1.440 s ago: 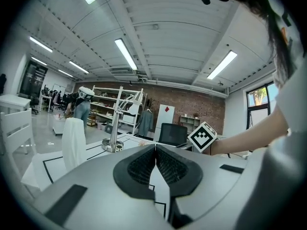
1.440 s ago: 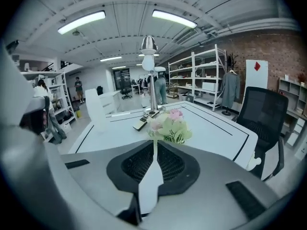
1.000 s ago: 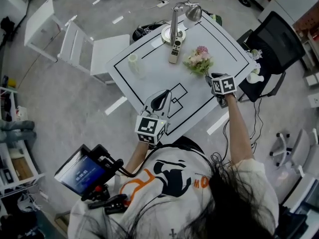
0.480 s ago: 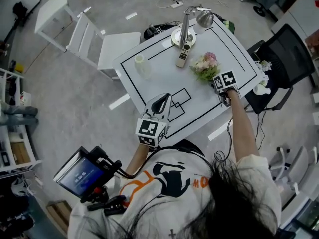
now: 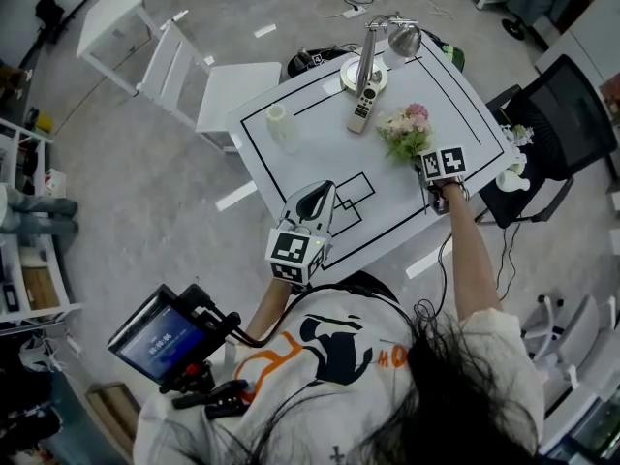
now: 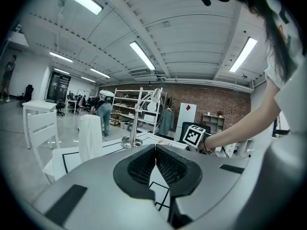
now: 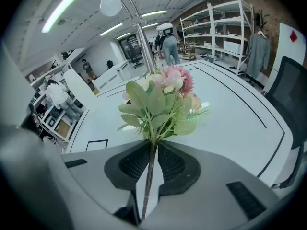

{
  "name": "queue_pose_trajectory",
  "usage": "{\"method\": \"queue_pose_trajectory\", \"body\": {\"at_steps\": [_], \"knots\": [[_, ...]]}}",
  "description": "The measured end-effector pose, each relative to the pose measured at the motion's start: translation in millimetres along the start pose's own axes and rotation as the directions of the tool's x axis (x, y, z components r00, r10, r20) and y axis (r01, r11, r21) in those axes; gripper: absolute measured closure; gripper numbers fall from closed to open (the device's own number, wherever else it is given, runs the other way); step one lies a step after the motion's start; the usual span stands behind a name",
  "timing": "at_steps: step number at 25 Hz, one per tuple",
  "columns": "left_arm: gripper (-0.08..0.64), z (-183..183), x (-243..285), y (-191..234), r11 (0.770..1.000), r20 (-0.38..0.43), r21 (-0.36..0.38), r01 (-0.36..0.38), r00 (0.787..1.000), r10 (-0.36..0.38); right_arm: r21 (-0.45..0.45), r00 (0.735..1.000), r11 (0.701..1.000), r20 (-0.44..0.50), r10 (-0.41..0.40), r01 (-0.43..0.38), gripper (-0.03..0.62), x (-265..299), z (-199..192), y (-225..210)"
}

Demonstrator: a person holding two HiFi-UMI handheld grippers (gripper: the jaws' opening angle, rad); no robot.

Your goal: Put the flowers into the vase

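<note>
Right hand-held gripper [image 7: 152, 150] has just been closing, now pinching the pink-and-green flower bunch [image 7: 160, 99] by its stem, seemingly ready to lift; left hand-held gripper [image 6: 156, 150] closed, empty.

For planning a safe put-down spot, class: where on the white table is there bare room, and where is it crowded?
Bare: the table between vase and remote, and its middle left of the flowers. Crowded: the far corner, where lamp, remote and flowers sit close.
</note>
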State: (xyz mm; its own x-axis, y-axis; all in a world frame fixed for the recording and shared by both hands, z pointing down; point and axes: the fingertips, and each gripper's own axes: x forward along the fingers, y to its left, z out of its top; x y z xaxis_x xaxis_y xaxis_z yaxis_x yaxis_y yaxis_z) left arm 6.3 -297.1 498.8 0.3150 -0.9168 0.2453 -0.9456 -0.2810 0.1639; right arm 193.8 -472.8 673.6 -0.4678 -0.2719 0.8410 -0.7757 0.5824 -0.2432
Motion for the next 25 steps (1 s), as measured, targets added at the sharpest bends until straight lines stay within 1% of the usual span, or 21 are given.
{"method": "queue_pose_trajectory", "body": {"at_steps": [4, 8, 11, 15, 18, 20, 25], "knots": [[0.549, 2, 0, -1, 1.000, 0.001, 0.007, 0.012, 1.000, -0.012, 0.037, 0.997, 0.999, 0.076, -0.007, 0.004, 0.538, -11, 2, 4], [0.549, 2, 0, -1, 1.000, -0.004, 0.012, 0.028, 1.000, -0.028, 0.077, 0.989, 0.997, 0.149, 0.000, -0.012, 0.541, -25, 1, 12], [0.549, 3, -1, 1, 0.999, -0.001, 0.014, 0.039, 0.999, -0.039, 0.110, 0.976, 0.993, 0.216, 0.014, -0.039, 0.541, -38, 1, 22], [0.549, 3, -2, 6, 0.998, 0.002, 0.015, 0.054, 0.999, -0.054, 0.130, 0.951, 0.988, 0.307, 0.034, -0.078, 0.541, -57, 0, 42], [0.549, 5, -2, 12, 0.998, 0.005, 0.007, 0.065, 0.998, -0.065, 0.122, 0.934, 0.986, 0.350, 0.069, -0.118, 0.543, -66, -1, 64], [0.549, 6, -4, 15, 0.997, 0.006, 0.003, 0.073, 0.997, -0.073, 0.103, 0.921, 0.983, 0.376, 0.101, -0.150, 0.543, -72, 0, 82], [0.549, 7, -12, 26, 0.997, 0.008, 0.002, 0.082, 0.997, -0.082, 0.048, 0.886, 0.980, 0.438, 0.155, -0.195, 0.543, -92, 10, 132]]}}
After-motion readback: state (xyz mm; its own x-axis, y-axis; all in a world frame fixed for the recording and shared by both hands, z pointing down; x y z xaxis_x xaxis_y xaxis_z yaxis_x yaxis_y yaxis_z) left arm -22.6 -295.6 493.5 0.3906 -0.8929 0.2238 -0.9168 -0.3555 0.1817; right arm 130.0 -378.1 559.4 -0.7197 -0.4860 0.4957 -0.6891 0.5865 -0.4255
